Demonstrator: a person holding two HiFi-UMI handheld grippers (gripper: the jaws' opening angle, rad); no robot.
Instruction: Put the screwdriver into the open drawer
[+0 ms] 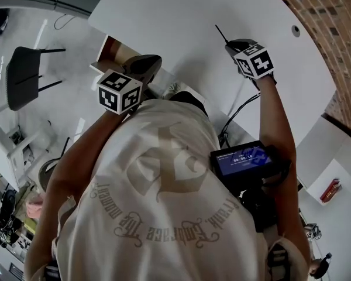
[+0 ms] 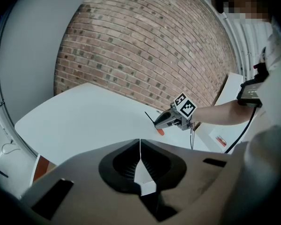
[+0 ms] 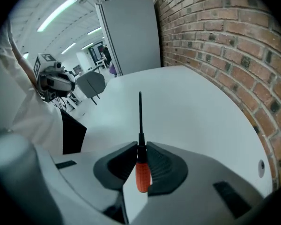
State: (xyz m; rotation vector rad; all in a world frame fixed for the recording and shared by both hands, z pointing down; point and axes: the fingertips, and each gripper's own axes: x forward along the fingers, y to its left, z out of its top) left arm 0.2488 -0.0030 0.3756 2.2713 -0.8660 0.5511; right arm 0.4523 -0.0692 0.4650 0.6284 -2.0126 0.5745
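Both are shut tight: left gripper [image 2: 140, 144] empty by the open drawer [image 1: 110, 51] upper left in the head view, right gripper [image 3: 140, 146] pinching the screwdriver [image 3: 140, 118] by its neck over the table [image 3: 192, 107], so a fast swing could twist it loose.

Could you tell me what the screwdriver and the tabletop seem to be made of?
Screwdriver: orange handle looks like ribbed matte plastic or rubber; thin dark shaft is probably metal. Tabletop: smooth, uniform white surface, perhaps laminate or painted board.
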